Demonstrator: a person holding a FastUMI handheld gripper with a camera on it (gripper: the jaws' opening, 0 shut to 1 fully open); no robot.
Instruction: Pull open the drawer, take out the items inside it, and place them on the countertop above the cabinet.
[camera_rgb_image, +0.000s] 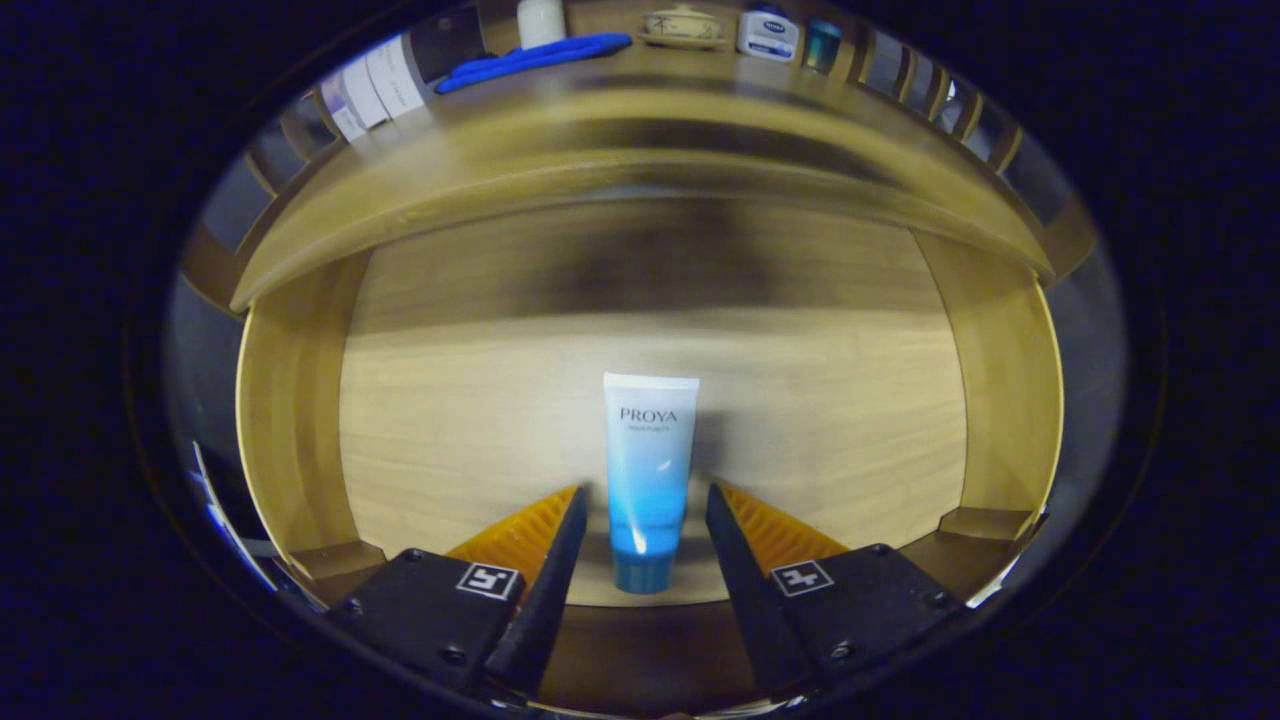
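A wooden drawer (290, 420) stands pulled open below me, and I look down into it. On its floor lies a white-to-blue tube (648, 470) with a blue cap, cap end toward me. My gripper (645, 495) is open, its two fingers on either side of the tube's lower half with a small gap on each side. Neither finger presses on the tube. Above the drawer runs the cabinet's countertop (640, 110).
On the countertop beyond the drawer lie a blue flat object (535, 58), a white bottle (541, 20), a lidded bowl (682, 25), a white-and-blue jar (768, 35) and a teal cup (823, 42). The drawer's side walls (1005, 400) stand close on both sides.
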